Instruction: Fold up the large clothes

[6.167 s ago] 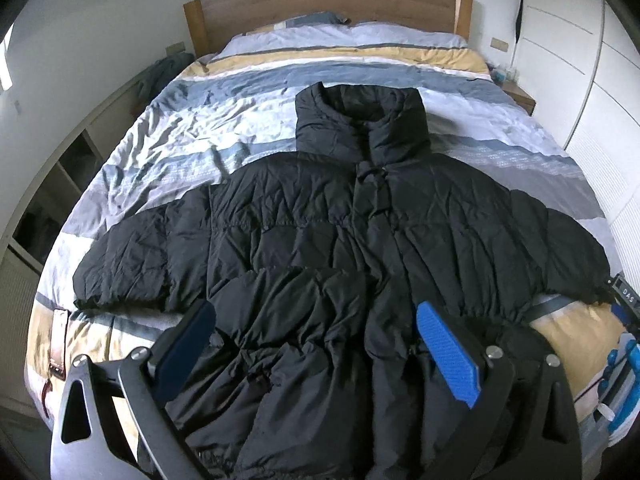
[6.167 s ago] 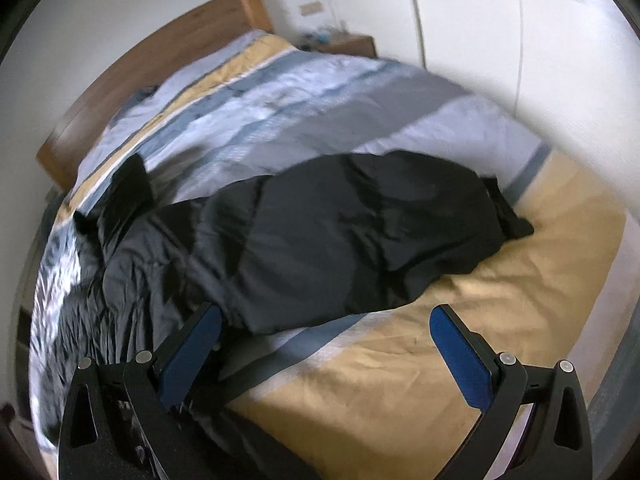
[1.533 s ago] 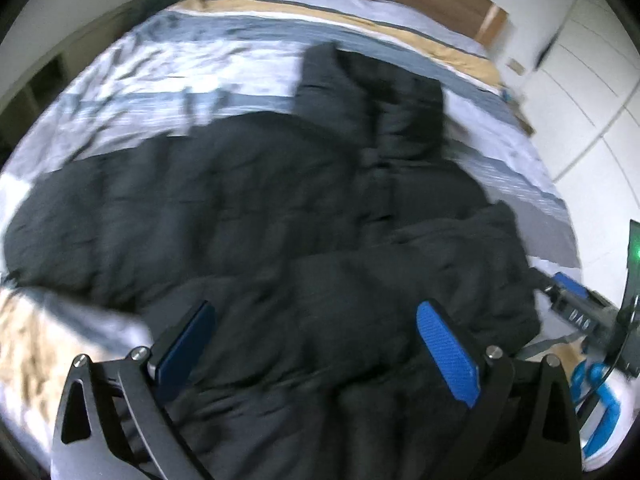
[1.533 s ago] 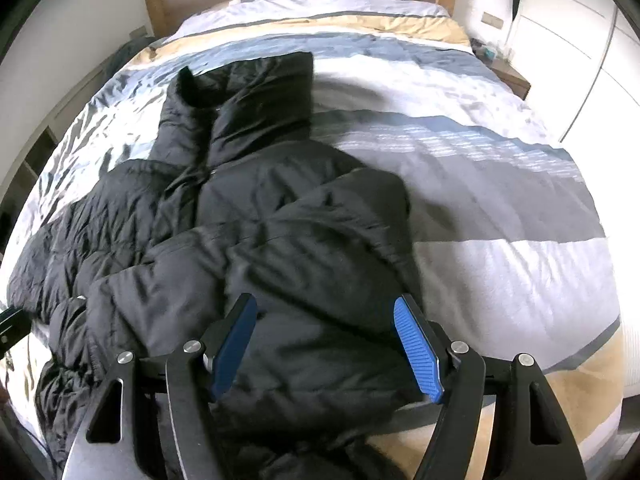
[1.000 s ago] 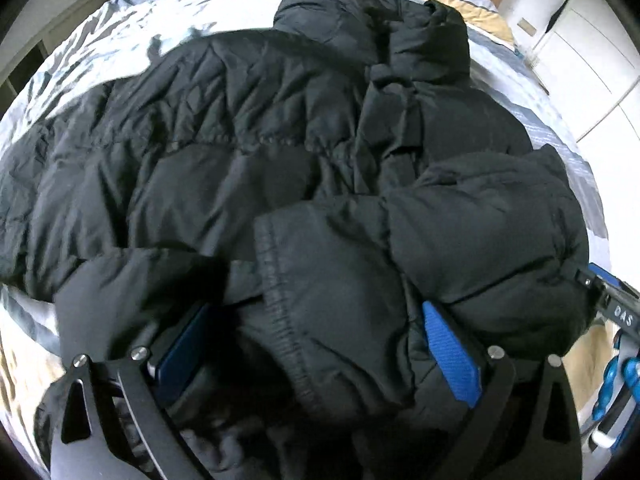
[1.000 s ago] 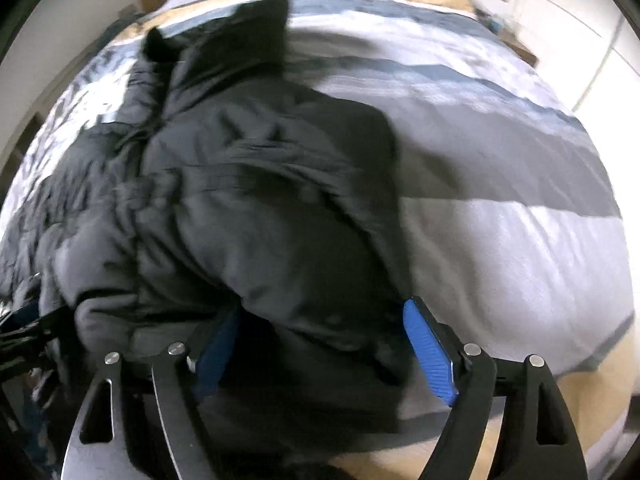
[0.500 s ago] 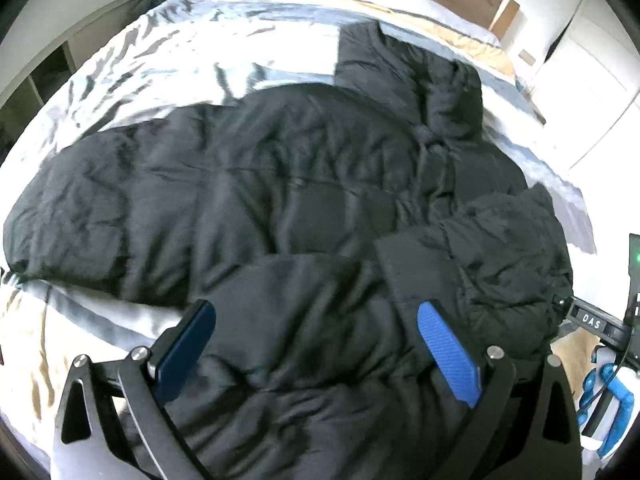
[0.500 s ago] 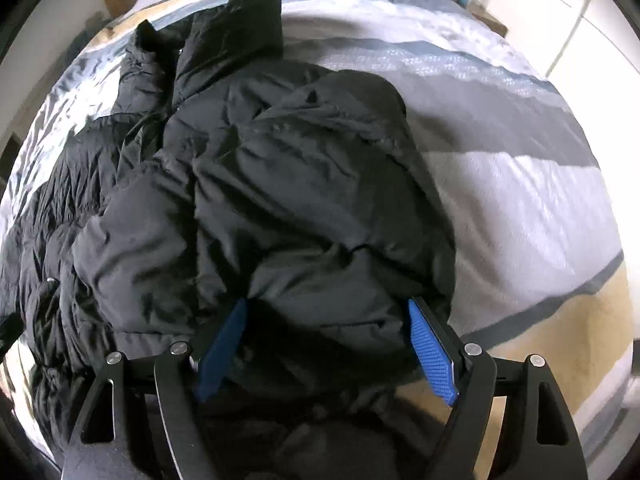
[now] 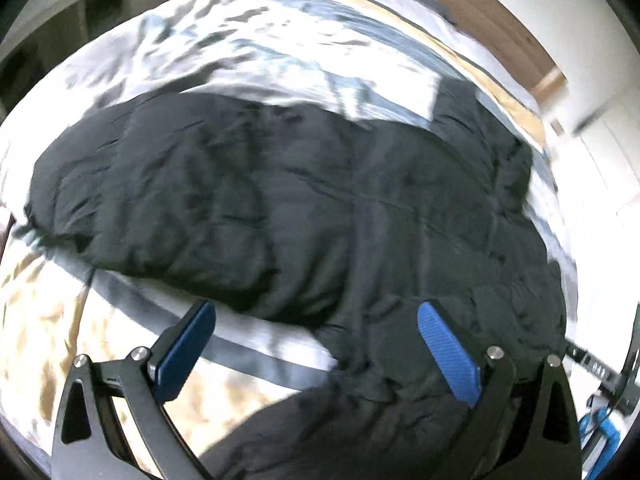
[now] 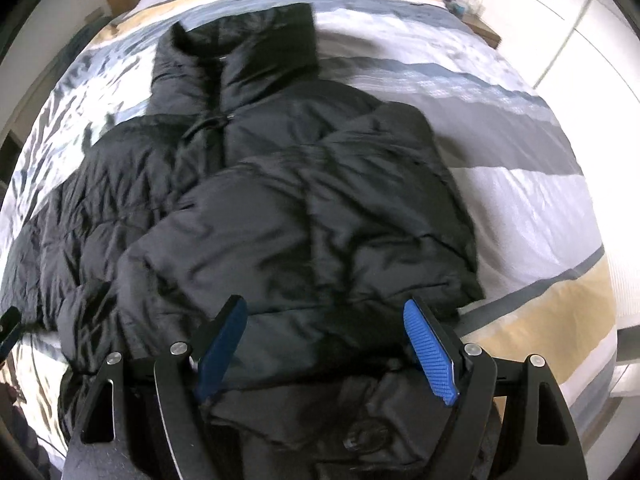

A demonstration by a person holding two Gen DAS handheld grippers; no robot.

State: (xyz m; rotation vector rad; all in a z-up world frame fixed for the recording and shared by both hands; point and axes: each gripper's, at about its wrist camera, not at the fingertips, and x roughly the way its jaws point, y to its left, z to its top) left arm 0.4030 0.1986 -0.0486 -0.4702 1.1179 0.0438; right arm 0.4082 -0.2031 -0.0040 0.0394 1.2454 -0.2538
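A jacket [image 10: 256,184] is spread on a bed [image 10: 520,200], its collar [image 10: 236,40] toward the far headboard [image 9: 480,12]. One sleeve [image 10: 320,216] is folded across the jacket's right half; the other sleeve [image 9: 152,200] is stretched out to the left. Cupboards [image 10: 580,32] are set to the bed's right.

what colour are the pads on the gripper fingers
Blue, with a ribbed texture, on black fingers. The right wrist view shows them sharpest, on the right gripper.
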